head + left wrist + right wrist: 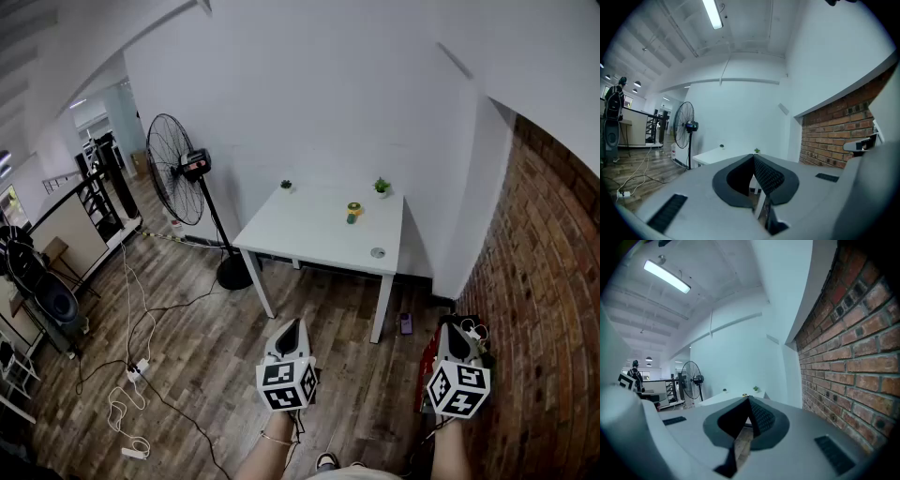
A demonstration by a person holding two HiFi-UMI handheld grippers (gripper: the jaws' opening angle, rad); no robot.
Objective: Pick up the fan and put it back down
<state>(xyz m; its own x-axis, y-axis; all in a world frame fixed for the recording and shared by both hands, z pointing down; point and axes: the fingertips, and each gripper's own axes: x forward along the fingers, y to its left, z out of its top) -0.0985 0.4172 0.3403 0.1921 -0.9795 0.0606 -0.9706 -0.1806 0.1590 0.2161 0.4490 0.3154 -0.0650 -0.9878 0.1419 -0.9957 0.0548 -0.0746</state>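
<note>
A small green and yellow fan (353, 213) stands on the white table (309, 234), towards its back right; in the right gripper view it is a tiny yellow spot (744, 394) just above the jaw tips. A tall black pedestal fan (178, 169) stands on the floor left of the table, also in the left gripper view (684, 124). My left gripper (292, 322) and right gripper (453, 324) hang low over the wooden floor, well short of the table. Both are shut, tips meeting, with nothing between them (753, 155) (748, 398).
Two small potted plants (382, 186) (286, 185) and a round disc (377, 252) share the table. A brick wall (544, 309) runs along the right. Cables and a power strip (137, 367) lie on the floor at left; a phone (406, 322) lies by the table leg.
</note>
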